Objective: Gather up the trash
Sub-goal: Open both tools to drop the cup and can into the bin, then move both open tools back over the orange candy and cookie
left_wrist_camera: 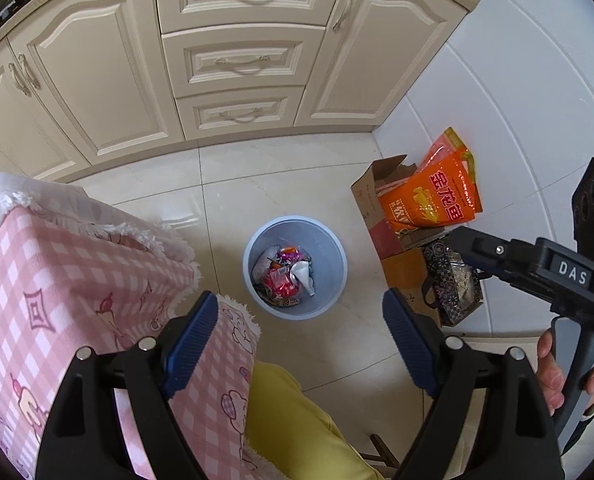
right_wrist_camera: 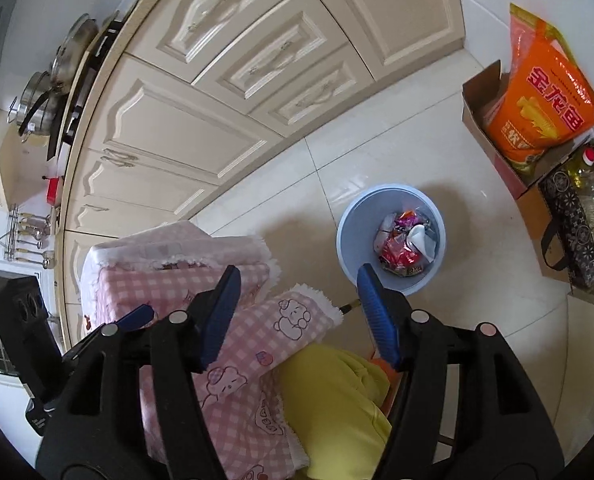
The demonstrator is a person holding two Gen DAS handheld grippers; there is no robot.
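A light blue trash bin (left_wrist_camera: 329,280) stands on the tiled floor, holding red and pink wrappers and white crumpled paper (left_wrist_camera: 301,276). It also shows in the right wrist view (right_wrist_camera: 351,236) with the same trash (right_wrist_camera: 405,246). My left gripper (left_wrist_camera: 301,344) is open and empty, held high above the floor just short of the bin. My right gripper (right_wrist_camera: 299,312) is open and empty, also high, with the bin beyond its right finger. The right gripper's body (left_wrist_camera: 553,276) shows at the right of the left wrist view.
A table with a pink checked cloth (left_wrist_camera: 57,288) is at the left, also in the right wrist view (right_wrist_camera: 257,344). A cardboard box (left_wrist_camera: 381,208) with an orange bag (left_wrist_camera: 445,196) and a patterned bag (left_wrist_camera: 453,284) stand by the white wall. Cream cabinets (left_wrist_camera: 237,60) lie ahead. Yellow trousers (left_wrist_camera: 297,420) are below.
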